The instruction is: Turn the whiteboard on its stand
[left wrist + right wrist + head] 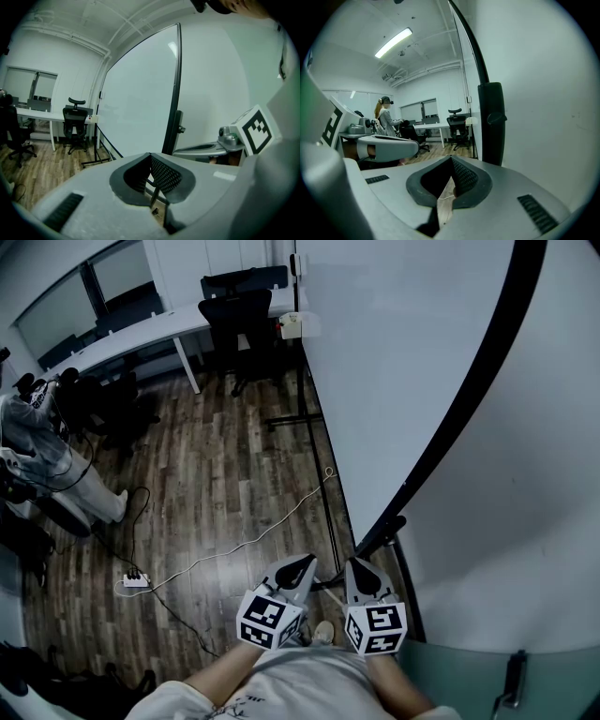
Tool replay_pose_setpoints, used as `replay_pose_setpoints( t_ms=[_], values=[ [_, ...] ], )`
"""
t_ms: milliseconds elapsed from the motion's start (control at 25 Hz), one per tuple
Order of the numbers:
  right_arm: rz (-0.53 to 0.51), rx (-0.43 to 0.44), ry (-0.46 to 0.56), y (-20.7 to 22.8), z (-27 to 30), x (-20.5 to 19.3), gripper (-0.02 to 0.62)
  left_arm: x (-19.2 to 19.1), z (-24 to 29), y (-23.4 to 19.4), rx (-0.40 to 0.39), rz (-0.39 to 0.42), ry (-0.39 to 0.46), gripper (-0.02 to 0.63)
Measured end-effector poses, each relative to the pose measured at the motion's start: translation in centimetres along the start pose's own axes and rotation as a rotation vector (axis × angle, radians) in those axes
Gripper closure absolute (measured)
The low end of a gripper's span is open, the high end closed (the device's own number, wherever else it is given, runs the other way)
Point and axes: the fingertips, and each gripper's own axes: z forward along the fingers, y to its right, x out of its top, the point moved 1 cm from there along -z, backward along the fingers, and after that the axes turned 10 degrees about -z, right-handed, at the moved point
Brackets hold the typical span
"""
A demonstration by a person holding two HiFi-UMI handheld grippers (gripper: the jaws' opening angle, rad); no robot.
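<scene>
Whiteboard (403,362) stands upright on its stand (298,413) on the wood floor. It runs away from the person toward the chairs and the white bench at the far end. Its black-framed near edge is right in front of both grippers. On that edge there's a dark bracket with a knob (491,122), my guess is that's the pivot or lock.

The left gripper (305,563) and right gripper (360,566) sit side by side close to the body, pointing a bit downward at that near edge. Both are clenched with nothing between the jaws, and neither touches the frame.

Honestly I can't call the step from this. The board looks the same whether it's waiting to be swung round or has already been swung and let go, and blank white tells you nothing about which face is showing.

If there is turning left to do, I'd say it needs the jaws opened and clamped on the frame edge near that bracket. The cable on the floor (234,549) by the stand's foot could snag.
</scene>
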Motion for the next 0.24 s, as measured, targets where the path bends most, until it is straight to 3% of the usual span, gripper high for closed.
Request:
replay_pose_setpoints(
  t_ms=[240],
  values=[
    [-0.005, 0.003, -0.003, -0.11, -0.05, -0.01, 0.589, -0.16, -0.05, 0.13, -0.008, -0.003, -0.006, 0.596]
  ],
)
